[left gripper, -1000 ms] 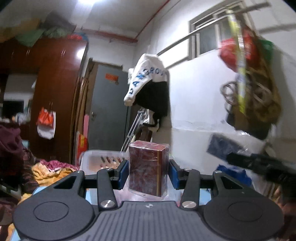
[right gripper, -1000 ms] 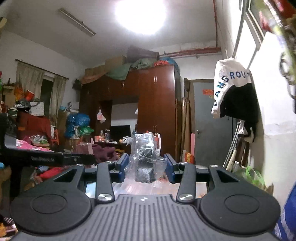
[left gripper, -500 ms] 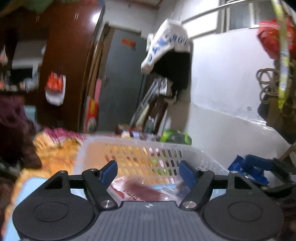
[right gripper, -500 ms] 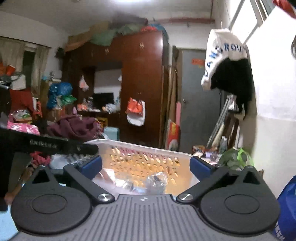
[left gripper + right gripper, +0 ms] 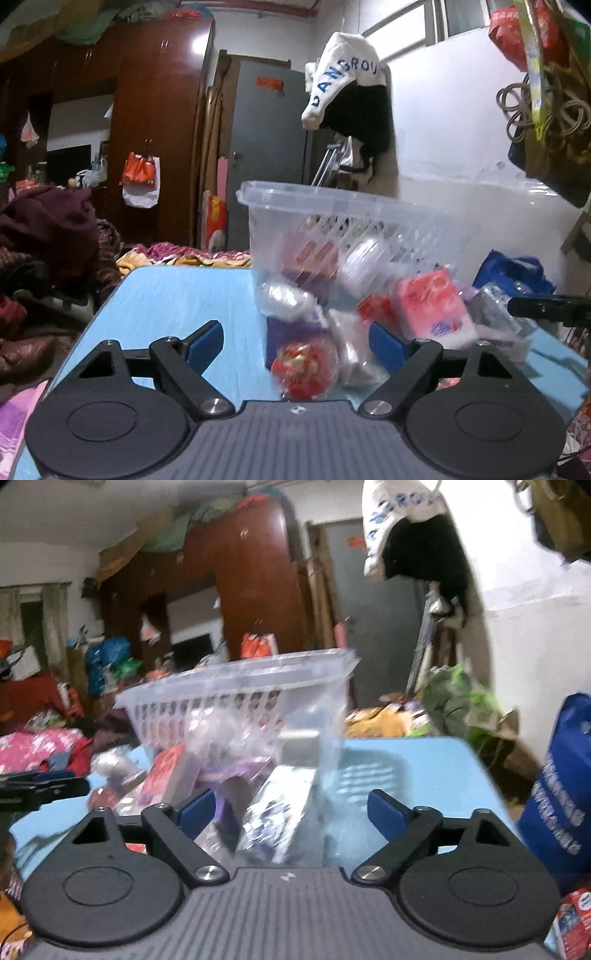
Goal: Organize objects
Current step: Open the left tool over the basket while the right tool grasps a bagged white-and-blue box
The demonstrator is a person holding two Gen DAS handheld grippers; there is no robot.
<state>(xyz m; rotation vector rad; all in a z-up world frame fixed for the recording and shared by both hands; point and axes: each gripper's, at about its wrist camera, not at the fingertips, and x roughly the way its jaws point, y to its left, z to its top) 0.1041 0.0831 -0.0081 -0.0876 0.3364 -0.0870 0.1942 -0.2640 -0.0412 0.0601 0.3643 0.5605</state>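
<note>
Basket (image 5: 295, 206) behind spread left claw (image 5: 295, 341)

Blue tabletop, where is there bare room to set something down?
Bare light-blue tabletop lies left of the clear plastic basket, out to the table's left edge. A smaller patch lies right of the basket. In front of the basket, wrapped packets crowd it.
</note>
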